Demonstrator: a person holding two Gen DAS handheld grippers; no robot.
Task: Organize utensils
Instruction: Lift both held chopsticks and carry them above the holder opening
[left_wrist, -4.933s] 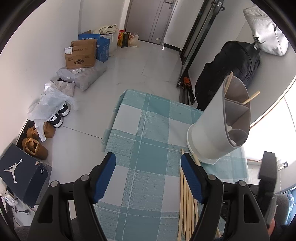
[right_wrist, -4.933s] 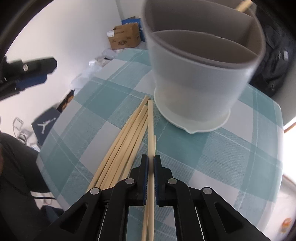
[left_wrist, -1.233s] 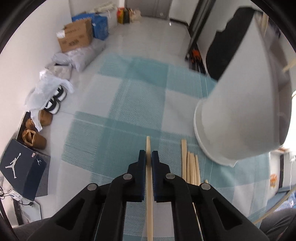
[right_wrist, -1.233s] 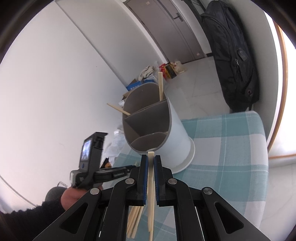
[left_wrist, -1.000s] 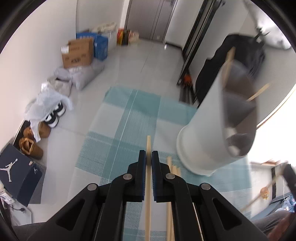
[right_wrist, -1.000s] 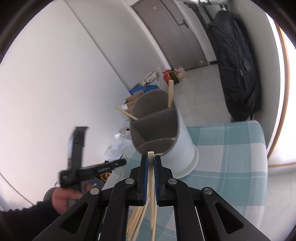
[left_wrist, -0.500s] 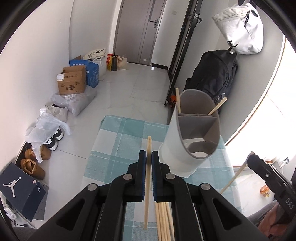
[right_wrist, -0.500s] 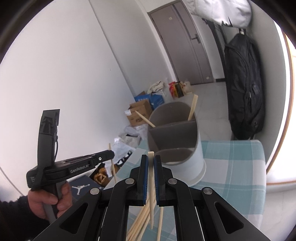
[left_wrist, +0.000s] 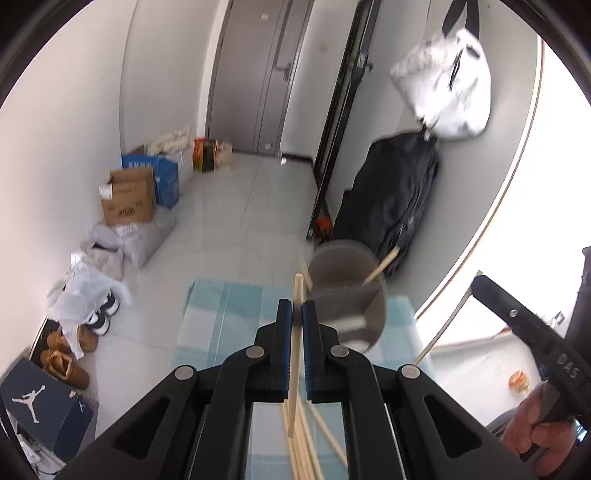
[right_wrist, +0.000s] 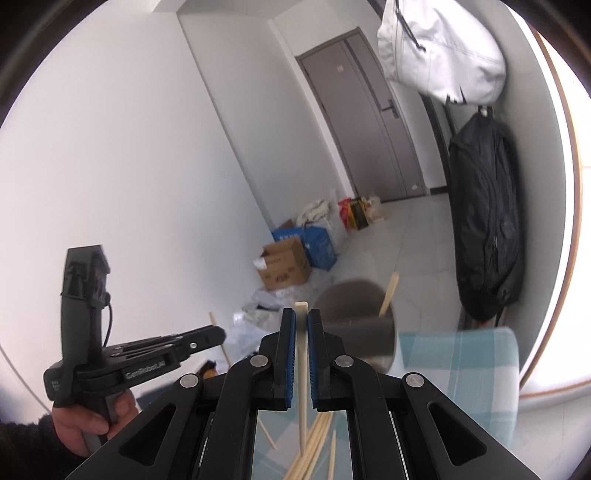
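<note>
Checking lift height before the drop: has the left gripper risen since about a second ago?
Yes. The left gripper, shut on a chopstick, has moved up and back: the utensil holder on the checked tablecloth now looks smaller and farther below.

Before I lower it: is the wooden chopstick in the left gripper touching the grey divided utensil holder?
Cannot tell. In the left wrist view the wooden chopstick tip overlaps the grey divided utensil holder rim, blurred; no gap or contact shows plainly.

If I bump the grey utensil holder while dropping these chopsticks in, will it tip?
Possibly. The grey utensil holder looks tall, thin-walled and nearly empty, holding only two sticks, so probably light. It stands on the checked tablecloth, which may let it slide. Lower each chopstick gently.
</note>
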